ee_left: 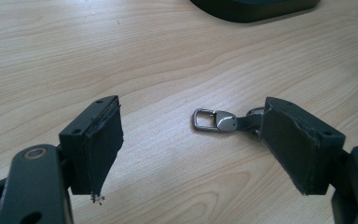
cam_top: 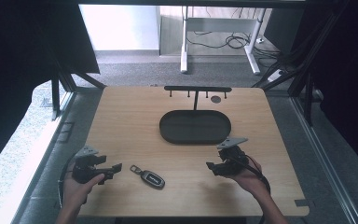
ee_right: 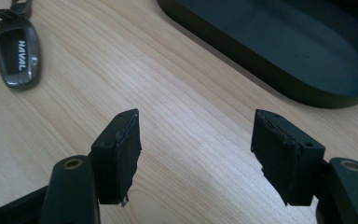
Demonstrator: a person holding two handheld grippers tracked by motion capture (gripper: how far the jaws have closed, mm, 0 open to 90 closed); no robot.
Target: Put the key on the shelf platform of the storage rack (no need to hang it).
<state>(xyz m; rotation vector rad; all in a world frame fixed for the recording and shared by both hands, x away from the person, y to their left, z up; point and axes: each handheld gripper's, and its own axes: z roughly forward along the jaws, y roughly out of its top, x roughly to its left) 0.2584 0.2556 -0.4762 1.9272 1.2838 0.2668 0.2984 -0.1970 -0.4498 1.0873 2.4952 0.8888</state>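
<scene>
High view: a car key (cam_top: 150,177) lay flat on the wooden table (cam_top: 130,121), between the two grippers and nearer the left one. The left gripper (cam_top: 114,169) was held low at the table's near left, its jaws apart and empty, pointing toward the key. The right gripper (cam_top: 210,166) was held at the near right, also open with nothing between its jaws. Behind them stood a dark oval tray (cam_top: 168,133) with a hook rack (cam_top: 197,88) rising from its far edge.

Left gripper view: the jaws stood wide apart — the key's metal loop (ee_left: 204,119) lay on the wood between them, just beside the right-hand pad (ee_left: 289,144), untouched as far as could be told.

Right gripper view: the jaws were open over bare wood — the key (ee_right: 17,56) lay well off at upper left, and the tray (ee_right: 279,70) crossed the upper right.
</scene>
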